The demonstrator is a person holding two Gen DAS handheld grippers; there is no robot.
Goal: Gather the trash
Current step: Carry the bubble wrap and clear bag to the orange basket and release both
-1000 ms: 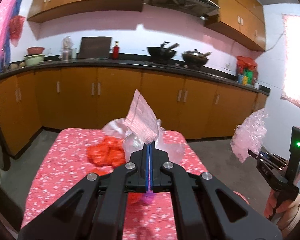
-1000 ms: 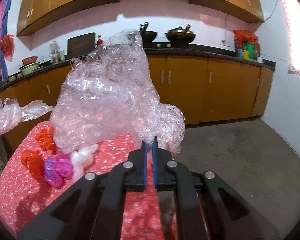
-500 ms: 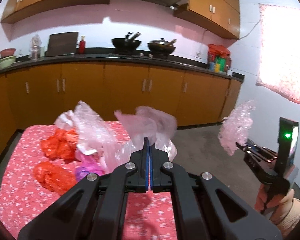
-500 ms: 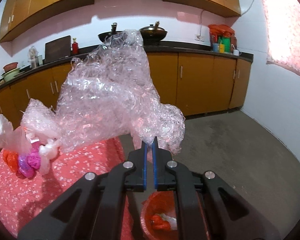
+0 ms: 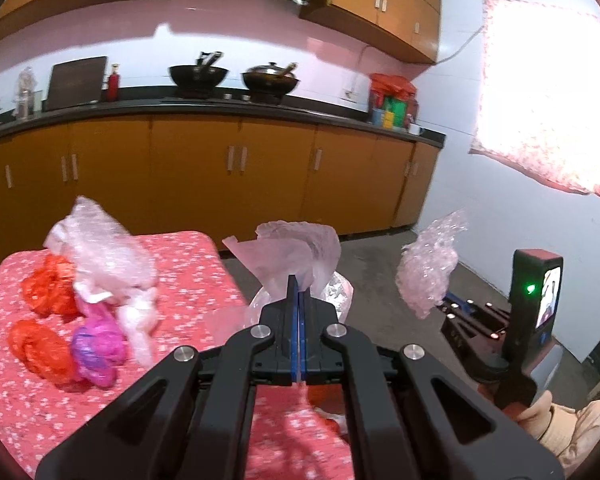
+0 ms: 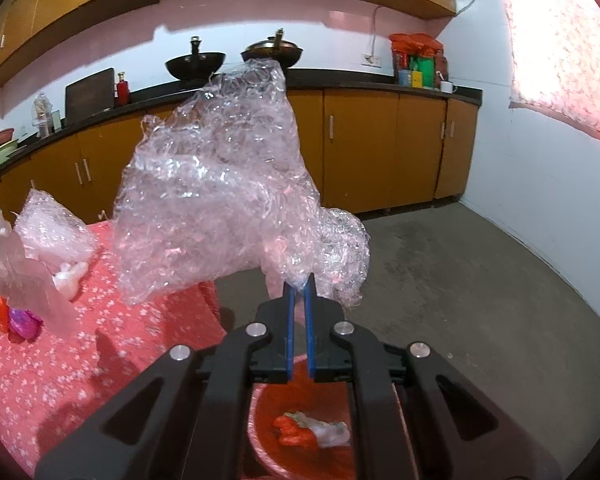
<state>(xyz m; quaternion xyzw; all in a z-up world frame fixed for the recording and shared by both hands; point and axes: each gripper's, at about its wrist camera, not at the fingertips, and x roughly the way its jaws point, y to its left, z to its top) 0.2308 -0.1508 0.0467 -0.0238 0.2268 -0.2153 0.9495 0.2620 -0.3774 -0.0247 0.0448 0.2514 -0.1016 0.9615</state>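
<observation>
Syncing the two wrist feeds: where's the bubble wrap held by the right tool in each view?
Left wrist: bubble wrap at right of centre, small, clamped in the right tool, before the white wall.
Right wrist: bubble wrap fills the centre, pinched just above the tool tips.
Shared landmark: the two woks on the counter.

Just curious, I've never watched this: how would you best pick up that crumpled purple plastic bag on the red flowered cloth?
Pinch the raised top folds of the crumpled purple plastic bag, probably from above, since orange wads crowd its left side.
</observation>
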